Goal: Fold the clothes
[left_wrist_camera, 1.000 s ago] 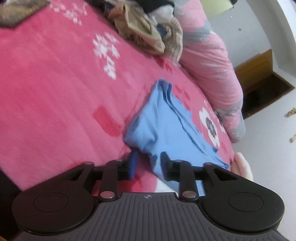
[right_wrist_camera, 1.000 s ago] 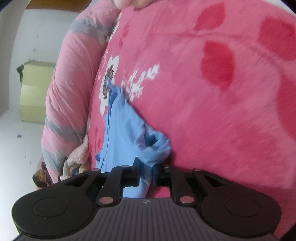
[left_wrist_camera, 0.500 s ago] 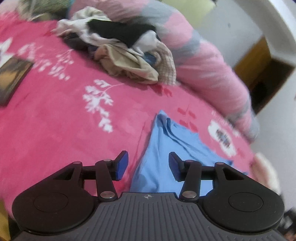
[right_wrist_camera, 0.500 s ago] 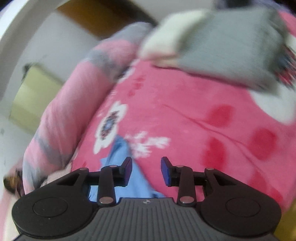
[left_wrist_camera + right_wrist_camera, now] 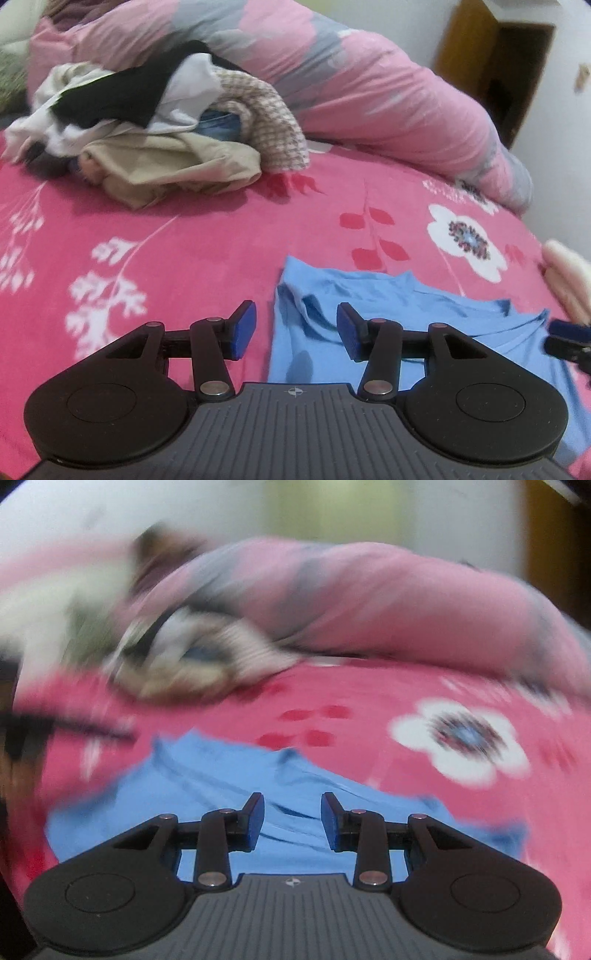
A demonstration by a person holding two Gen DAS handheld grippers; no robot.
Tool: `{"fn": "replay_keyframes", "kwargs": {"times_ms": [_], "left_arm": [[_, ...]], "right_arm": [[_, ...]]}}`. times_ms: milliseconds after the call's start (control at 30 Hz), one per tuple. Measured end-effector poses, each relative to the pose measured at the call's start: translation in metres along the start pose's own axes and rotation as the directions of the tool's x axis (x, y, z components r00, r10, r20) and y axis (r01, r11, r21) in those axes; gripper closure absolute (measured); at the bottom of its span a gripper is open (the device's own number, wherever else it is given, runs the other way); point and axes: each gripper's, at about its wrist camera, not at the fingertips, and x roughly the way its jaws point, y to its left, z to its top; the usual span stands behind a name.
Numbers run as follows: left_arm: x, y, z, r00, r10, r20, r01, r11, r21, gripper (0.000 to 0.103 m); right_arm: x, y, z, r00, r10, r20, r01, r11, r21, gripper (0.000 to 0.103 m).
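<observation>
A light blue shirt (image 5: 406,306) lies folded flat on the pink flowered bedspread (image 5: 184,236). My left gripper (image 5: 295,332) hovers open over the shirt's left edge, nothing between its blue pads. In the right wrist view the same blue shirt (image 5: 207,775) spreads under my right gripper (image 5: 291,821), which is open and empty above the cloth. The right gripper's blue fingertip (image 5: 567,332) pokes in at the right edge of the left wrist view. A heap of unfolded clothes (image 5: 159,129) sits at the back left of the bed.
A rolled pink and grey quilt (image 5: 369,85) runs along the far side of the bed. A wooden door frame (image 5: 491,66) stands at the back right by a white wall. A person's hand (image 5: 569,277) shows at the right edge. The right wrist view is motion-blurred.
One second ago my right gripper was shut on the blue shirt; it has let go and both grippers have opened wider, lifted and swung to face the clothes heap and quilt.
</observation>
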Motion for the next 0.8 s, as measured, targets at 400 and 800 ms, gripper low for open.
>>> {"fn": "replay_keyframes", "kwargs": {"times_ms": [400,800], "left_arm": [[0.033,0.024,0.008,0.994,-0.11,-0.03,0.109,0.994,-0.022,0.055],[0.057,0.07,0.015,0.966,-0.259,0.022,0.257,0.935,-0.243,0.055]], "right_arm": [[0.103,0.085,0.0,0.994,0.071,-0.088,-0.111,0.757,-0.644,0.074],[0.156,0.029,0.039,0.992,0.09,-0.085,-0.113,0.937,-0.331,0.085]]}}
